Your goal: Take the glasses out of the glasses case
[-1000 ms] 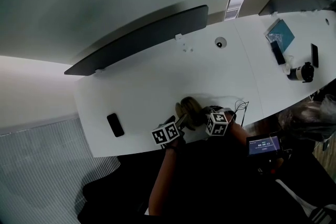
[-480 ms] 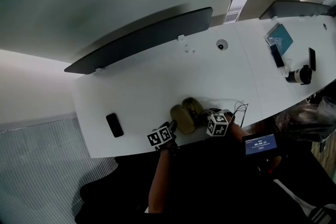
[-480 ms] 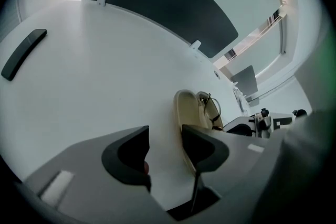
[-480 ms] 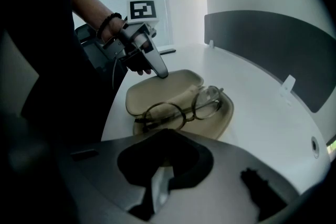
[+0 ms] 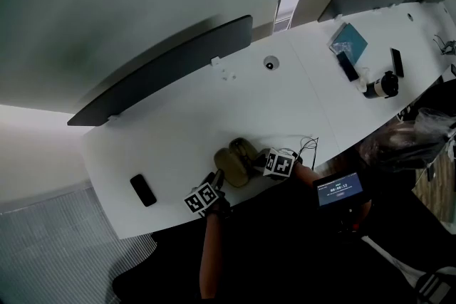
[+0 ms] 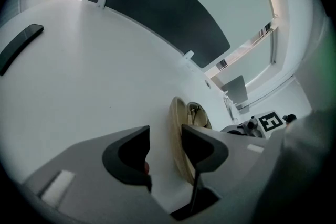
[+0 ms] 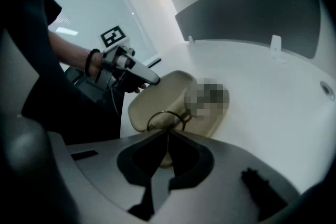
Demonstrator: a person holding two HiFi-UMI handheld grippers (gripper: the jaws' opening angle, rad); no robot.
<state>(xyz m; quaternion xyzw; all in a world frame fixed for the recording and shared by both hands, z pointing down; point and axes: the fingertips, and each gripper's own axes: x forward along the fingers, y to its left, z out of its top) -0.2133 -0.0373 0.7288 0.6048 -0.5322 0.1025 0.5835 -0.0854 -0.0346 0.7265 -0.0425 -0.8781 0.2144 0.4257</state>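
Right hand-held gripper (image 7: pixel 168 132) pinches half-hidden glasses (image 7: pixel 167 120); left hand-held gripper (image 6: pixel 165 134), jaws just narrowing, perhaps straddles case lid (image 6: pixel 176 128).

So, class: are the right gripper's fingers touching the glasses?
Touching. The right gripper view shows the right gripper with its fingers closed on the thin rim of the glasses, by the open glasses case.

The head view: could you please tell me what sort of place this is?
Probably an office or meeting room: a long white desk, a dark divider panel along its far edge, and a phone lying on it.
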